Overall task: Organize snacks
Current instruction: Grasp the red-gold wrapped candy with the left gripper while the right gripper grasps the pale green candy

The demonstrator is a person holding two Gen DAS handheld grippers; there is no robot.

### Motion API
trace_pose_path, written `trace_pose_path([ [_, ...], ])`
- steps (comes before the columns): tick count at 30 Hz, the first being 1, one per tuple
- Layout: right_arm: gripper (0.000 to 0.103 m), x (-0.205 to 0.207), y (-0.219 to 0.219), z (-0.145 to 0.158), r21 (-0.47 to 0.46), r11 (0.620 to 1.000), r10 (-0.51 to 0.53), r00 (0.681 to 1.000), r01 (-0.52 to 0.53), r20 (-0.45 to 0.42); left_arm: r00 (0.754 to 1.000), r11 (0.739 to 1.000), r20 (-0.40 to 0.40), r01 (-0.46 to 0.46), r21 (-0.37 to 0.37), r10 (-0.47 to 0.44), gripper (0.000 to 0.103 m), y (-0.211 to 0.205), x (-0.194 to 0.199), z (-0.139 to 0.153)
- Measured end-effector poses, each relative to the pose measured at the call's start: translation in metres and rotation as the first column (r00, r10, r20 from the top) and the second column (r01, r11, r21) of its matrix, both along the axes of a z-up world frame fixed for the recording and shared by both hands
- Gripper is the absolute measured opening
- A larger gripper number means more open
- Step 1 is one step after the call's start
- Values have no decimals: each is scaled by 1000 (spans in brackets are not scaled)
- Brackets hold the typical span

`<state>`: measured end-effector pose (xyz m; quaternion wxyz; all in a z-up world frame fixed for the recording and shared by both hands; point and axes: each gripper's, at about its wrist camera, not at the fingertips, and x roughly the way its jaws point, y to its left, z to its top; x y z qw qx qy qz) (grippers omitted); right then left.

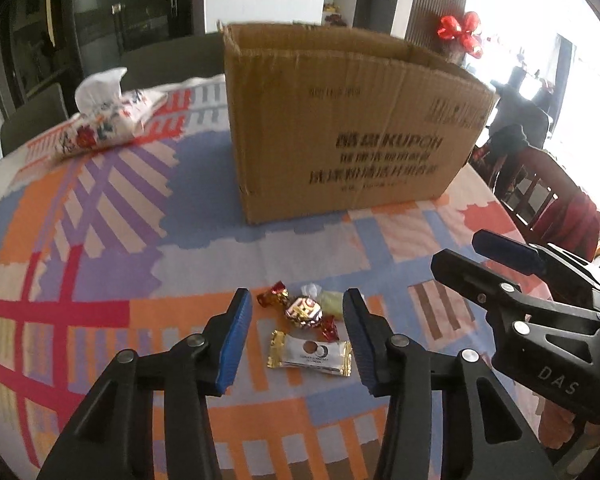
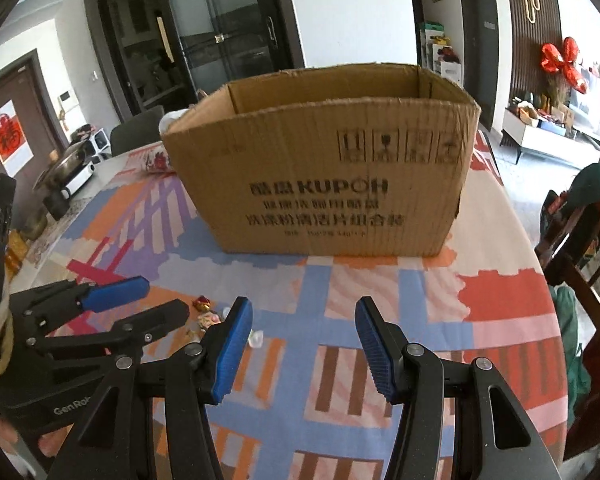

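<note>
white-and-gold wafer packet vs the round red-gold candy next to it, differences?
The white-and-gold wafer packet is flat, rectangular and mostly white with gold crimped ends; the round red-gold candy is domed, shiny and twist-wrapped. The packet lies nearer the camera, the candy toward the cardboard box. Both sit loose on the tablecloth, between the open left hand-held gripper fingers.

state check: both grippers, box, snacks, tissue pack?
left gripper: open, empty, snacks between its fingers
right gripper: open, empty
cardboard box: upright on the tablecloth, top open, contents not visible
snacks: wrapped, clustered loose on the tablecloth, outside the box
tissue pack: lying flat, one tissue sticking up
</note>
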<state>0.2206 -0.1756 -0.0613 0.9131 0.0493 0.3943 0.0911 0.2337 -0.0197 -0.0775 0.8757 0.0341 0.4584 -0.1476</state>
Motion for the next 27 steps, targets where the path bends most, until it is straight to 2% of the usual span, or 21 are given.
trace_pose_path([
  [7, 55, 5, -3, -17, 6, 1000, -1, 999, 2, -40, 999, 1000, -46, -17, -16, 16, 37, -2, 9, -20],
  [17, 55, 9, -5, -30, 26, 1000, -5, 997, 7, -72, 996, 998, -84, -34, -47, 30, 33, -2, 16, -35],
  [22, 55, 9, 0, -31, 19, 1000, 6, 997, -5, -74, 996, 997, -87, -41, -66, 35, 28, 1, 18, -39],
  [27, 55, 9, 7, -31, 8, 1000, 24, 997, -24, -74, 996, 995, -82, -36, -91, 29, 27, 6, 17, -39],
])
